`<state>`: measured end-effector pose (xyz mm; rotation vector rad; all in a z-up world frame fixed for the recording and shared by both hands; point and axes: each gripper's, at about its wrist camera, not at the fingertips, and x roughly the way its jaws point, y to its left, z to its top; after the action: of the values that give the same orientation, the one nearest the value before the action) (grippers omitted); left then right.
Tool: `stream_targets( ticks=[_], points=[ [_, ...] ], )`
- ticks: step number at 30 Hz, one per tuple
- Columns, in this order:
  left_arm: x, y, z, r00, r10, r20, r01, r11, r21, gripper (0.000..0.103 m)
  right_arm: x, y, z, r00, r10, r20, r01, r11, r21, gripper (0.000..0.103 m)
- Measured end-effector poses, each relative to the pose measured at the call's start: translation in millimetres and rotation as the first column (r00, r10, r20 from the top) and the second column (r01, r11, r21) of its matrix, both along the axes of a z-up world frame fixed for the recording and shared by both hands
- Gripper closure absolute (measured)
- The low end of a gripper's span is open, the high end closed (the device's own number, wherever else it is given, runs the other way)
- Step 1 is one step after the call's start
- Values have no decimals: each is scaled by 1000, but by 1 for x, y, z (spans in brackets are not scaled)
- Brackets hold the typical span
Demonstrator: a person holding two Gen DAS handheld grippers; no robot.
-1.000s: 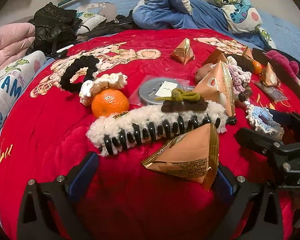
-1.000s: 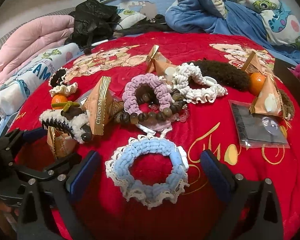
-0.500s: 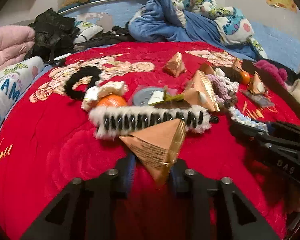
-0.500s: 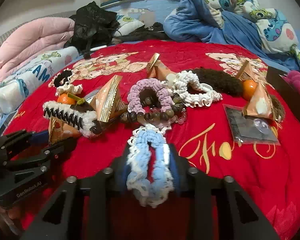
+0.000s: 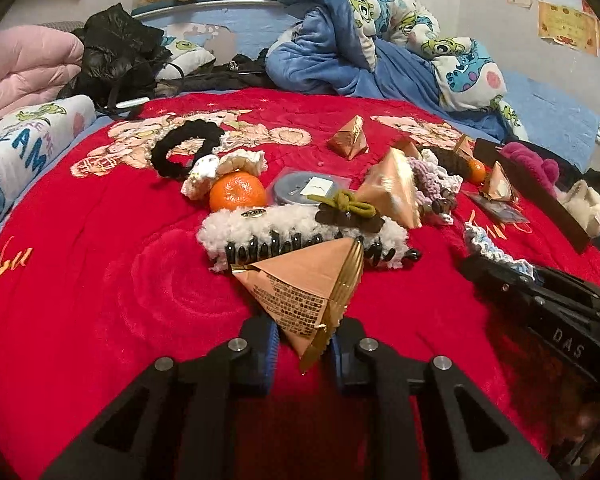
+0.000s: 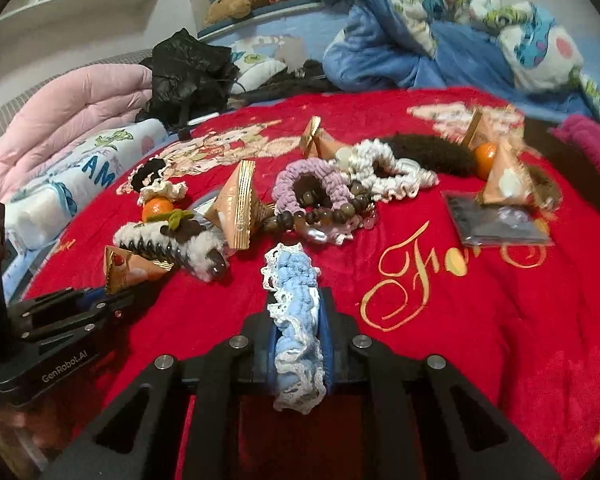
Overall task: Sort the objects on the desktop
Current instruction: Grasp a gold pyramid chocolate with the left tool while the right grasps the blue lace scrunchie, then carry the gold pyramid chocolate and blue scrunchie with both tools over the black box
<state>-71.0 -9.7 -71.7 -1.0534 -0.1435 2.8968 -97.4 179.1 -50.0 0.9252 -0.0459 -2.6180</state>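
A red blanket (image 5: 100, 272) holds scattered hair ties, snack packets and mandarins. My left gripper (image 5: 304, 336) is closing its jaws on a tan pyramid snack packet (image 5: 300, 284), and its pads press the packet's lower corner just above the blanket. In the right wrist view that packet (image 6: 128, 270) sticks out of the left gripper (image 6: 112, 300) at the left. My right gripper (image 6: 300, 320) is shut on a blue lace-edged scrunchie (image 6: 296, 276), squeezed flat between the pads. A fluffy white hair claw (image 5: 300, 228) lies just behind the packet.
A mandarin (image 5: 238, 192), a black scrunchie (image 5: 188, 140), a purple scrunchie (image 6: 312, 180), a bead bracelet (image 6: 320, 216) and more packets crowd the middle. A dark box (image 5: 540, 196) stands at the right edge. A pink quilt (image 6: 80, 108) and a blue blanket (image 5: 340, 60) lie behind.
Both grippers went from wide open to shut, the left on the tan packet and the right on the blue scrunchie. Both have since lifted and drawn back slightly with their objects.
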Motion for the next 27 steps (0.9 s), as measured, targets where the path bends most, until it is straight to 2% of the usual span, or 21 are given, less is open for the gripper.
stream_targets(
  ticks=[6, 9, 12, 23, 27],
  points=[
    [23, 1, 6, 999, -15, -37, 15, 1000, -6, 82, 17, -6, -1, 999, -9, -41, 11, 999, 43, 86],
    [33, 2, 10, 998, -35, -44, 35, 999, 3, 82, 21, -3, 1, 999, -14, -53, 16, 999, 40, 86],
    [40, 4, 17, 998, -40, -54, 39, 999, -22, 82, 23, 1, 4, 998, -15, -53, 17, 999, 27, 86],
    [74, 23, 65, 990, -92, -104, 96, 995, 28, 82, 36, 19, 21, 999, -27, -41, 25, 999, -45, 86],
    [87, 36, 84, 988, -106, -115, 113, 992, 54, 82, 47, 29, 36, 997, -34, -66, 30, 998, -62, 86]
  ],
)
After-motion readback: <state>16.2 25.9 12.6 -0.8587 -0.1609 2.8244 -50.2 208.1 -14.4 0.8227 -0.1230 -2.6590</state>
